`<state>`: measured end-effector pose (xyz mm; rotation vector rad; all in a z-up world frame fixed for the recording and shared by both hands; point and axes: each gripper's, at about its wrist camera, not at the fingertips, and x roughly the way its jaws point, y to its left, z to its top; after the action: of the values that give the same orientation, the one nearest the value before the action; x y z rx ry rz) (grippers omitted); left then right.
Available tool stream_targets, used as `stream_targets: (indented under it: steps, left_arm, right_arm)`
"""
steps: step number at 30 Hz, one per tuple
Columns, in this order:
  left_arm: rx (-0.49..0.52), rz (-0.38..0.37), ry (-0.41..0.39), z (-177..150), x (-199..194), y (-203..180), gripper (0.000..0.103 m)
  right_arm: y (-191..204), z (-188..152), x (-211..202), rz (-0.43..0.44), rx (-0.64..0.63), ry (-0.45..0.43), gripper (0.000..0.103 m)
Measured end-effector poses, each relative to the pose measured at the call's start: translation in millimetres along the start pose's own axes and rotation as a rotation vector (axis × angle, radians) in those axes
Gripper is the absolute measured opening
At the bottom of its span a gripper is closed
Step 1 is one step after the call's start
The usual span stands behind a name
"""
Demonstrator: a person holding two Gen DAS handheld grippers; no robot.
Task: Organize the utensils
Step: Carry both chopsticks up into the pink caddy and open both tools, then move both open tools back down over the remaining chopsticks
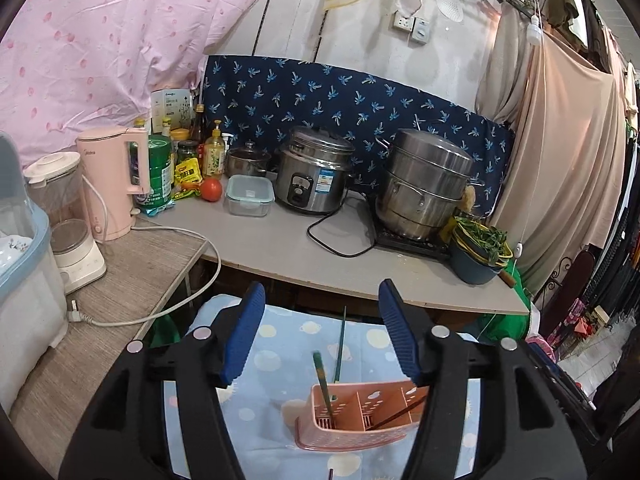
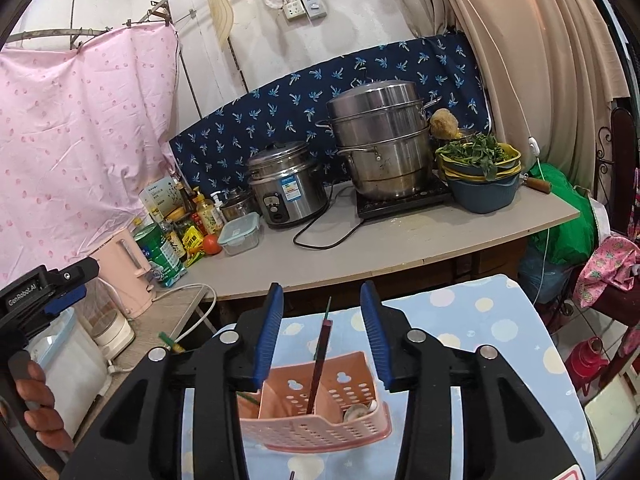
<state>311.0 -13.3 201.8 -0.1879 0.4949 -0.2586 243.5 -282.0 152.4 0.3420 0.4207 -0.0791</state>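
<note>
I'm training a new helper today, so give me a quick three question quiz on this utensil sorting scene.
1. True or false: the left tool is shut on a chopstick.
2. What colour is the utensil holder? A pink, B green, C white.
3. What does the holder stand on?

Key: 1 false, both the left and right tool stand open; 2 A; 3 the blue dotted cloth.

Home kitchen corner, improvised. Shown by: rice cooker and stacked steel steamer pot on grey counter at 12 o'clock; pink kettle, oil and sauce bottles at 10; basin of greens at 2; clothes hung at 3.
</note>
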Motion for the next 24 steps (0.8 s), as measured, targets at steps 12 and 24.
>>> stream_targets:
  steps: [12,24]
  left_arm:
    - [0.03,0.019,0.051,-45.9,-39.6,9.4,0.069]
    - [0.057,0.086,0.23,-171.5,-75.6,33.3,0.072]
  right_arm:
    - [-3.6,-50.4,-60.8,0.006,-0.033,0.057,0.048]
    - [-8.1,-183.2,-109.0,-0.038,-0.125,0.27,0.051]
